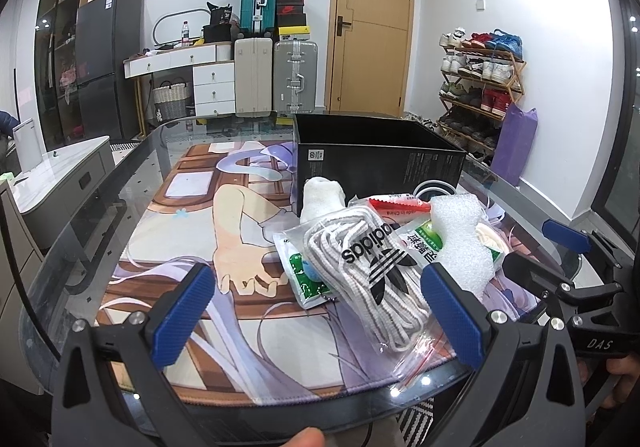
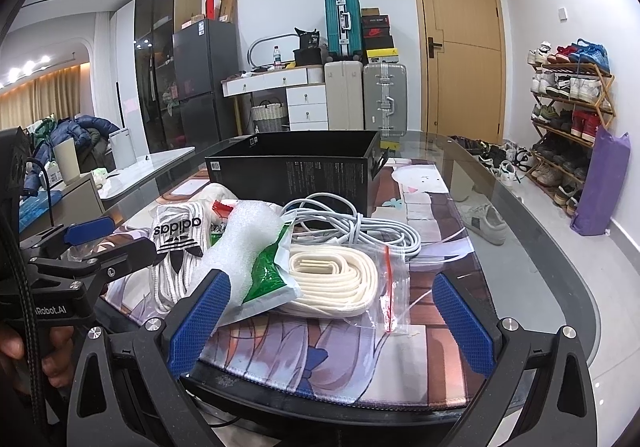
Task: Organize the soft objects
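Hovering with left gripper [image 1: 320,311] spread wide, gripping nothing, bagged Adidas laces [image 1: 376,271] lying between its blue pads. Holding right gripper [image 2: 332,319] wide apart too, bagged cream strap [image 2: 340,283] sitting between its fingers, foam piece [image 2: 248,243] touching the left pad, black box [image 2: 296,171] standing beyond.

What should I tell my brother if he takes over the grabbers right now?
Left gripper: open, empty, over the adidas laces bag.
Right gripper: open, empty, facing the cream strap bag.
The foam piece, green packet, white sock and grey cable are piled on the mat.
The black box stands behind.
Done: nothing visibly packed.
Left: everything.
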Demonstrator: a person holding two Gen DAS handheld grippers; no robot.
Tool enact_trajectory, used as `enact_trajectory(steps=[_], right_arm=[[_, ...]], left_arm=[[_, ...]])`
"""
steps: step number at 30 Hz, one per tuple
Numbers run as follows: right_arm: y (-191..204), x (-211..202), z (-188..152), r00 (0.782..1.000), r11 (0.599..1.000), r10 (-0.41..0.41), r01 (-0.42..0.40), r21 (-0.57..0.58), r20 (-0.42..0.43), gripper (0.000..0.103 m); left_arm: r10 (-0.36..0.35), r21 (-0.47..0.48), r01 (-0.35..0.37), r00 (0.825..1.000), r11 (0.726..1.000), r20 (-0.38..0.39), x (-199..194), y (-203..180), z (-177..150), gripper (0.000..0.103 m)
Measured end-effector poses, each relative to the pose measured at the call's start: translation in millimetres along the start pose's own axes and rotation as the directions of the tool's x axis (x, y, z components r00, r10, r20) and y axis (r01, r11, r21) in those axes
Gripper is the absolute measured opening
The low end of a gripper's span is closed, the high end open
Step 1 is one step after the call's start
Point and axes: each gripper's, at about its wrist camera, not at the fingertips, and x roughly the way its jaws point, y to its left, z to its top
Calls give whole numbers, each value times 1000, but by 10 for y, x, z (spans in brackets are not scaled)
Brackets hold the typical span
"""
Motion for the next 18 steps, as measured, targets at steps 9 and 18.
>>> enact_trajectory(steps=[9, 18], right_arm=[[110, 23, 79, 1000, 1000, 14, -15, -19, -25, 103], [378, 117, 90, 997, 993, 45, -52, -104, -63, 102]], left_arm=[[-17, 12, 16, 1000, 1000, 10, 2, 76, 48, 103], [12, -5, -12, 1000, 1000, 21, -7, 242, 81, 103]])
